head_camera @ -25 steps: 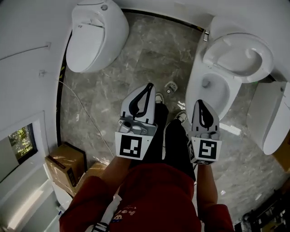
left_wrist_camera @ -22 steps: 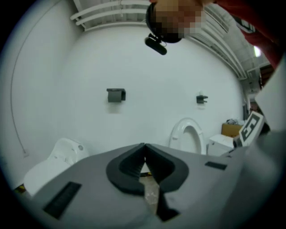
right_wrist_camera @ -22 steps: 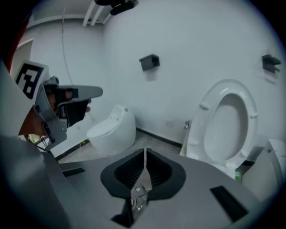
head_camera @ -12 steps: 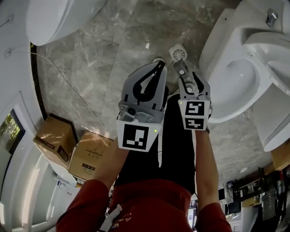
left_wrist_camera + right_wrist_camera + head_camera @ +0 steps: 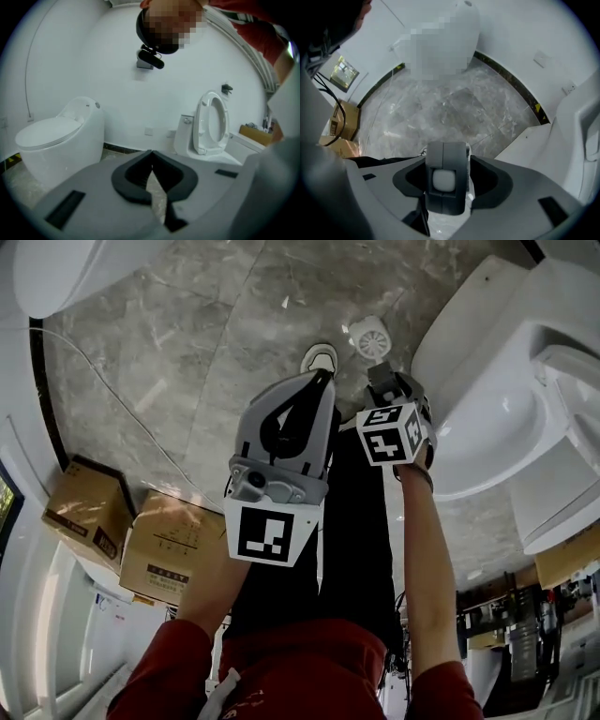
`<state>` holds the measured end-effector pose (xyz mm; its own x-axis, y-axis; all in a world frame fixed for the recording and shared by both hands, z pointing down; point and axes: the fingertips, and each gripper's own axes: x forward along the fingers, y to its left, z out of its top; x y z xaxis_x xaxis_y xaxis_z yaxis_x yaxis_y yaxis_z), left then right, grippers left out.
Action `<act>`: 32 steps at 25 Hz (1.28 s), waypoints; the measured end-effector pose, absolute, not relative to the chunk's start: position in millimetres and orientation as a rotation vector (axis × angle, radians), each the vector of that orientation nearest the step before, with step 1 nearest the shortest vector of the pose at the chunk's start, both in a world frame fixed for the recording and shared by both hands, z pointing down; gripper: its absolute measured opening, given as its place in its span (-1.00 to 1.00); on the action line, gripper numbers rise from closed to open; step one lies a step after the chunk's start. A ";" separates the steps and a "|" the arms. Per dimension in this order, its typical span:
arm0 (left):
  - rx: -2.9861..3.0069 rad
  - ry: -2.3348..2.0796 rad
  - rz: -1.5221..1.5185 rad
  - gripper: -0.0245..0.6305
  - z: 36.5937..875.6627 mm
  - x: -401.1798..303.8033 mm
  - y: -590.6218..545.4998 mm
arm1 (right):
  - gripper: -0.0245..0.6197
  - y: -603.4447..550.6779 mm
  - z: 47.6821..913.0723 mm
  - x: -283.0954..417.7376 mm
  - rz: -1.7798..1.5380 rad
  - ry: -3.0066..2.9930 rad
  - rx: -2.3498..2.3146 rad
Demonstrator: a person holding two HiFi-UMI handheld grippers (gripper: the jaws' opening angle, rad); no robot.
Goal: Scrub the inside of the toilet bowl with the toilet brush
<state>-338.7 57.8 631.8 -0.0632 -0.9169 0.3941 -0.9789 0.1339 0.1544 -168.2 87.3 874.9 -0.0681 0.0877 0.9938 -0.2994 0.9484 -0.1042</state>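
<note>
The toilet brush stands in its white round holder on the floor beside the open toilet bowl. Its grey handle top with a white cap shows end-on in the right gripper view. My right gripper points straight down over it. Its jaws are opening, with the handle between them and a gap on either side. My left gripper hovers just left of it, shut and empty, with its tips meeting. The toilet's seat and lid are raised.
A second toilet with its lid down stands across the marble floor. Two cardboard boxes sit at the left, and a thin cable runs over the floor. The person's shoe is near the holder.
Both grippers have sunk toward the floor. The right one has tipped to point straight down over the brush handle, and its jaws have gone from shut to wide.
</note>
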 end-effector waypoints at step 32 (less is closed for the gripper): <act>2.237 -1.748 0.346 -0.93 452.6 -198.8 23.8 | -0.42 106.0 578.0 -70.1 0.769 -1.941 0.699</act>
